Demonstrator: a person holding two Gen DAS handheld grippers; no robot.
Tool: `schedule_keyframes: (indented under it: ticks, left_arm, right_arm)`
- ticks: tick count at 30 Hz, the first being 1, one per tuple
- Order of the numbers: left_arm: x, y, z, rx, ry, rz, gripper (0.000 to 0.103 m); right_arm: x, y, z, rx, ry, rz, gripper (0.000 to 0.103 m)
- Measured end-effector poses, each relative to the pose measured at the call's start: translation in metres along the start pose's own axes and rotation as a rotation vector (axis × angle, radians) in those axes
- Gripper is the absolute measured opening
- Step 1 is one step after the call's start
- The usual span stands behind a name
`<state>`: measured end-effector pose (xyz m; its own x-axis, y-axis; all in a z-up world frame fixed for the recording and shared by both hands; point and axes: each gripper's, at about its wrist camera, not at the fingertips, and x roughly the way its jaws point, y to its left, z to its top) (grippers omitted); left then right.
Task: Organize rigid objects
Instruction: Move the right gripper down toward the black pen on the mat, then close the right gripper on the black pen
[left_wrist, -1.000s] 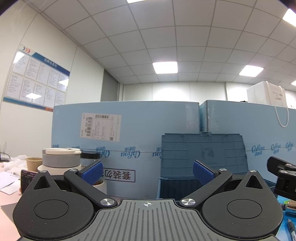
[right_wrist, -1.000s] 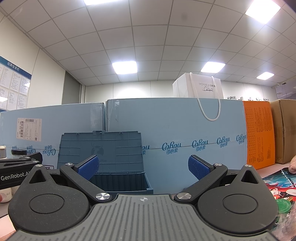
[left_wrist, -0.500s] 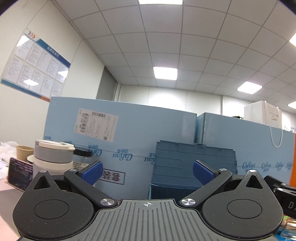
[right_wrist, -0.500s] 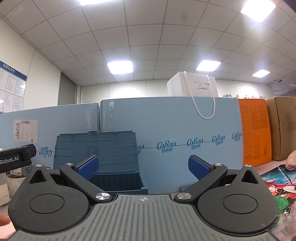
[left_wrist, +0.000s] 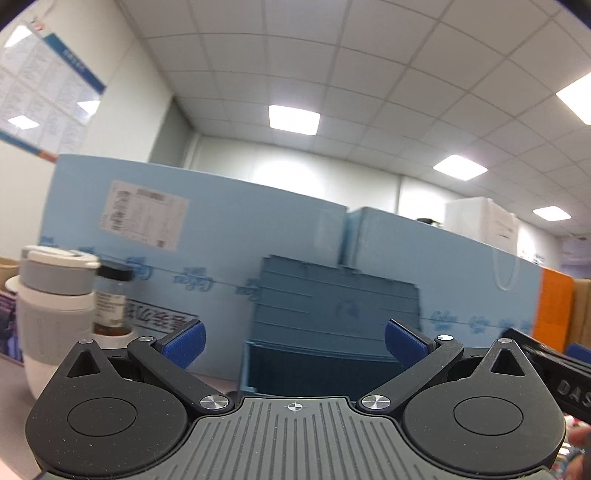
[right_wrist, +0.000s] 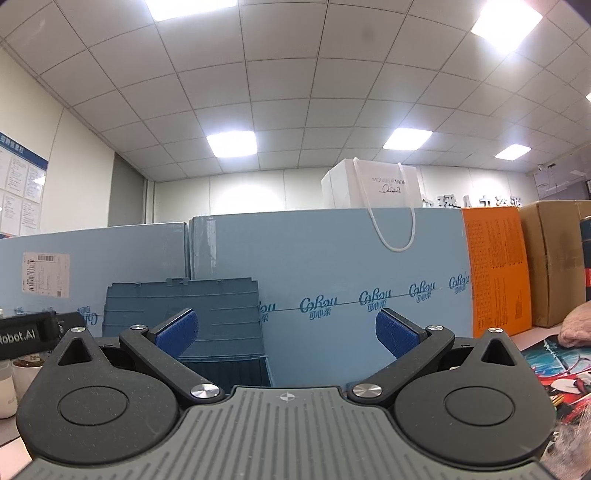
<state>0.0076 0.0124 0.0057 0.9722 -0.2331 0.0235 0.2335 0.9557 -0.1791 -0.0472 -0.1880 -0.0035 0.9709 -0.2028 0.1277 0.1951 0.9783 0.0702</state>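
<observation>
Office ceiling panels and pale blue cartons (right_wrist: 332, 258) fill the background behind both views. Out front, the left gripper (left_wrist: 294, 341) is spread wide with nothing between its blue pads (left_wrist: 184, 342). Straight ahead of it, framed by the two pads, stands a dark blue storage bin (left_wrist: 332, 317) with its lid raised upright against the cartons; its open front lies just beyond the pads. Ahead and to the left of this gripper sits a white and grey lidded cup (left_wrist: 55, 306) on the tabletop (left_wrist: 14, 398), with a small black-capped jar (left_wrist: 110, 299) just behind and beside it. At the right edge a black part of the right gripper (left_wrist: 554, 373) shows.

In the right wrist view, the right gripper (right_wrist: 286, 332) is likewise released and empty. The storage bin (right_wrist: 207, 317) lies ahead and to the left, partly behind the left pad (right_wrist: 176, 332). Further right stand an orange box (right_wrist: 498, 273) and a brown carton (right_wrist: 550, 258); a white paper bag (right_wrist: 373, 188) rests on top of the blue cartons. A colourful printed mat (right_wrist: 554, 365) lies low on the right.
</observation>
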Motion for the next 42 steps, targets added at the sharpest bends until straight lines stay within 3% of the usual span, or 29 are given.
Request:
schedule_keyframes:
  ticks: [8,16,21,26,29,34,36,42]
  left_arm:
    - [-0.005,0.001,0.008,-0.032,0.024,-0.084,0.103]
    - [-0.003,0.007,0.01,-0.081,0.117,-0.212,0.103]
    - [0.006,0.003,0.006,-0.072,0.198,-0.263,0.103]
    - [0.017,0.003,0.0,-0.085,0.292,-0.302,0.103]
    - [0.023,0.006,-0.003,-0.112,0.338,-0.309,0.103]
    - [0.029,0.01,-0.005,-0.134,0.373,-0.295,0.103]
    - [0.03,0.01,-0.005,-0.138,0.382,-0.313,0.103]
    - [0.034,0.007,-0.005,-0.141,0.443,-0.394,0.103]
  right_arm:
    - [-0.008,0.003,0.007,0.018,0.076,-0.029,0.103]
    - [-0.017,0.005,0.019,0.017,0.166,-0.057,0.103]
    - [-0.018,-0.014,0.03,0.109,0.291,-0.046,0.103]
    - [-0.01,-0.035,0.026,0.134,0.456,-0.088,0.103]
    - [0.001,-0.045,0.017,0.189,0.574,-0.071,0.098]
    - [0.024,-0.051,0.001,0.216,0.712,-0.086,0.074]
    - [0.033,-0.05,-0.006,0.22,0.767,-0.087,0.063]
    - [0.056,-0.039,-0.027,0.173,0.855,-0.122,0.05]
